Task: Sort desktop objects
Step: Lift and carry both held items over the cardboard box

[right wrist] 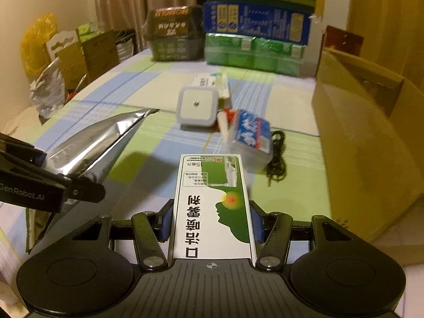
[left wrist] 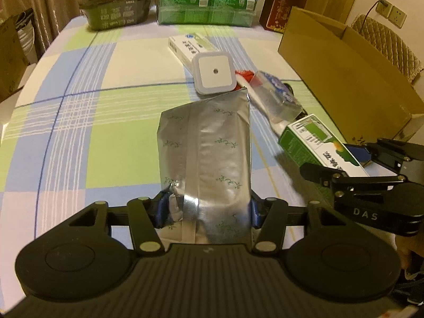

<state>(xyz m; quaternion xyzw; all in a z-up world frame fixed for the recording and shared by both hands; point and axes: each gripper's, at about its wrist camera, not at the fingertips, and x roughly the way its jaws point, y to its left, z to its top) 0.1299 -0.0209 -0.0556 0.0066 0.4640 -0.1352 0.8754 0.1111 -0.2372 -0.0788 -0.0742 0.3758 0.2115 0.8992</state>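
- The left gripper [left wrist: 205, 212] is clamping a silver foil pouch [left wrist: 206, 153] between its blue pads, jaws closed in on the pouch's lower sides, and is holding it above the checked tablecloth [left wrist: 79, 132].
- The right gripper [right wrist: 212, 224] is gripping a green and white box [right wrist: 212, 206] with printed Chinese text, jaws pressed against both long sides, and is carrying it clear of the table.
- The two grippers are sitting close beside each other; in the right wrist view the pouch is showing at the left, tilted with its top edge pointing toward the table's middle.
- Ahead on the cloth, a square white night light [left wrist: 214, 73] is lying against a white medicine box [left wrist: 190, 46].
- Just right of the light, a red and white item [right wrist: 225, 119] and a blue and white tissue pack [right wrist: 251, 137] are resting together, with a black cable [right wrist: 277, 156] beside the pack.
- An open cardboard box [right wrist: 365, 137] is standing at the table's right side.
- Stacked green and blue cartons [right wrist: 254, 39] are lining the far edge.
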